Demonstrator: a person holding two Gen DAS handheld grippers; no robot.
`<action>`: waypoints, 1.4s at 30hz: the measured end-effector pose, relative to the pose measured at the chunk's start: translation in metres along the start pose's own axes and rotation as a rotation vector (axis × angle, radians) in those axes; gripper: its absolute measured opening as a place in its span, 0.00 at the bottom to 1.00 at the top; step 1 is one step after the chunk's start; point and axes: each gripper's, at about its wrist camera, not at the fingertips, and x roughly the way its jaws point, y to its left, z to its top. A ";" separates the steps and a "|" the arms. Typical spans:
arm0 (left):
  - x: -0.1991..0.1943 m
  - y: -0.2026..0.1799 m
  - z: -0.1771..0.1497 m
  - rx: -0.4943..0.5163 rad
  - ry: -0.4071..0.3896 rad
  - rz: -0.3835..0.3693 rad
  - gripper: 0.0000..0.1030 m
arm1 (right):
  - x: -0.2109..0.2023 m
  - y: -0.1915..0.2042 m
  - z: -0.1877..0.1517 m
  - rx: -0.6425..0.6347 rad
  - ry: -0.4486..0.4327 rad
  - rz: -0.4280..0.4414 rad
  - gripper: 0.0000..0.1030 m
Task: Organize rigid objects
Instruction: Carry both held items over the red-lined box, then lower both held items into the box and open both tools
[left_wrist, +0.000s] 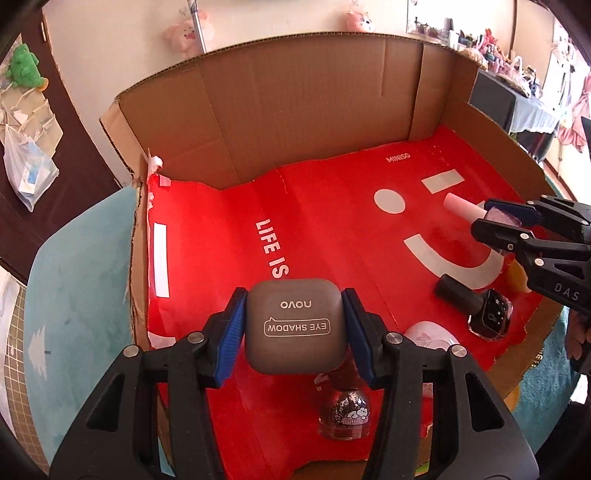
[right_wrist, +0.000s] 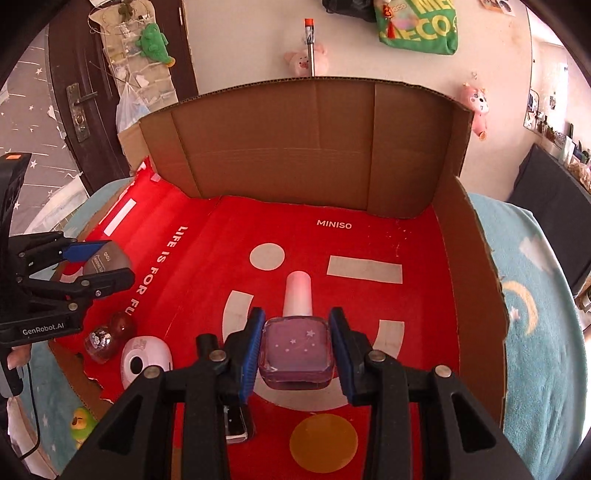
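The left hand-held gripper (left_wrist: 294, 328) is clamped on a grey eye shadow case (left_wrist: 295, 325), its blue pads pressed against both sides, low in the middle of the left wrist view. The right hand-held gripper (right_wrist: 296, 347) is clamped on a purple nail polish bottle (right_wrist: 296, 354) with a pale pink cap, low centre in the right wrist view.

Both hang above a red sheet (left_wrist: 332, 221) lining a cardboard box (left_wrist: 295, 110). Near the lower right of the left view lie a black bottle (left_wrist: 476, 308), a glitter bottle (left_wrist: 343, 413) and a white round case (left_wrist: 428, 334), close to the sheet's torn front edge. The middle and back of the sheet, up to the tall cardboard back wall, are open. The right side wall stands lower.
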 end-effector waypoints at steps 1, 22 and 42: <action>0.003 0.001 0.000 0.003 0.010 0.007 0.47 | 0.002 0.000 0.000 0.000 0.008 0.002 0.37; 0.037 0.000 0.004 0.016 0.116 -0.005 0.48 | 0.027 0.012 -0.001 -0.099 0.133 -0.045 0.37; 0.033 0.000 -0.006 0.011 0.100 -0.003 0.48 | 0.033 0.013 0.003 -0.102 0.163 -0.034 0.37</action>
